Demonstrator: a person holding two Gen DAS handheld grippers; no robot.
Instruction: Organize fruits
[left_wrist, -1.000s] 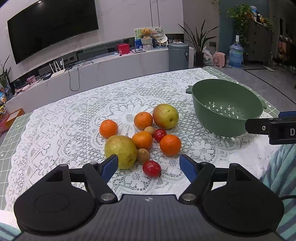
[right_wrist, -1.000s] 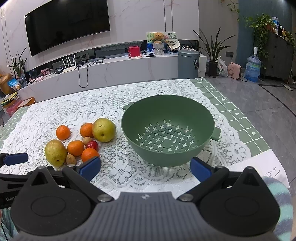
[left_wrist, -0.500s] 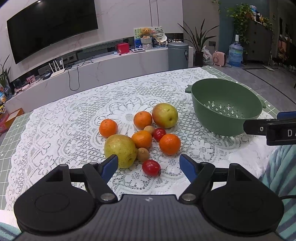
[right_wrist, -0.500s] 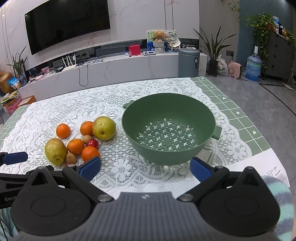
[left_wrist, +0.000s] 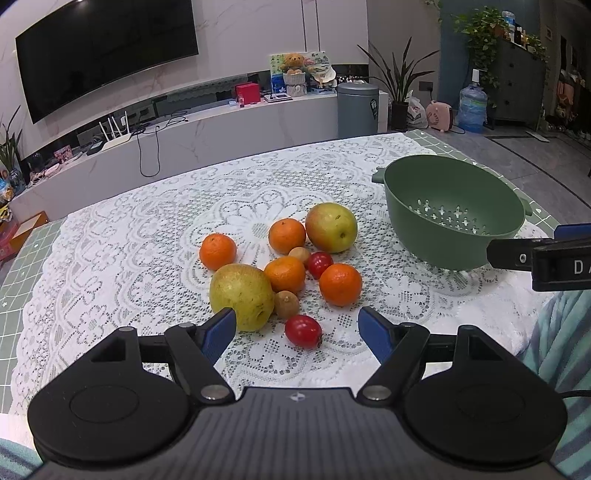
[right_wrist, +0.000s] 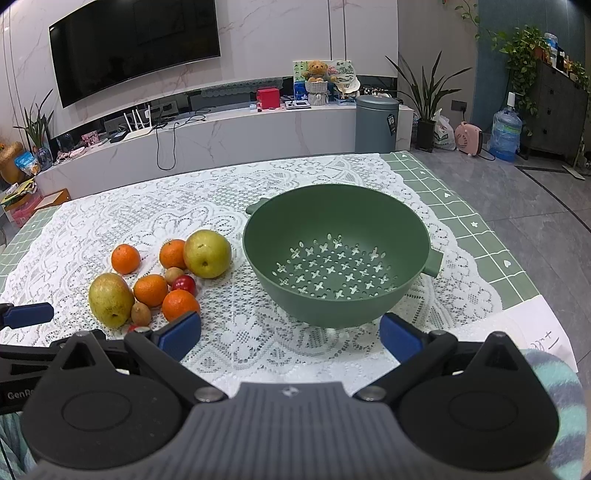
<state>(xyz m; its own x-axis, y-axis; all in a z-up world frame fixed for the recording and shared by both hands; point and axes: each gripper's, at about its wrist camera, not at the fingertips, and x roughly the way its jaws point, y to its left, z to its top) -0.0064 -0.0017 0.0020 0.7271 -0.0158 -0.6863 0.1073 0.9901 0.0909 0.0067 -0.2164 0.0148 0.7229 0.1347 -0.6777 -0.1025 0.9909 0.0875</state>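
Note:
A cluster of fruit lies on the lace cloth: a yellow-green pear (left_wrist: 242, 295), a green-red apple (left_wrist: 331, 227), several oranges such as the nearest one (left_wrist: 340, 284), two small brown fruits and two red ones, the closer red fruit (left_wrist: 303, 331) just ahead of my left gripper (left_wrist: 297, 330). That gripper is open and holds nothing. The empty green colander (right_wrist: 336, 254) stands to the right of the fruit, directly in front of my right gripper (right_wrist: 290, 336), which is open too. The same pear (right_wrist: 110, 299) and apple (right_wrist: 207, 253) show left of the colander.
The white lace cloth (left_wrist: 147, 240) covers a green checked mat (right_wrist: 480, 229). A sheet of paper (right_wrist: 546, 332) lies at the near right corner. A striped sleeve (left_wrist: 554, 332) shows at the right. Behind the table stand a white TV console and a grey bin (right_wrist: 376, 123).
Both grippers have eased slightly forward toward the table, so the fruit and colander sit a touch nearer. Nothing was grasped or moved.

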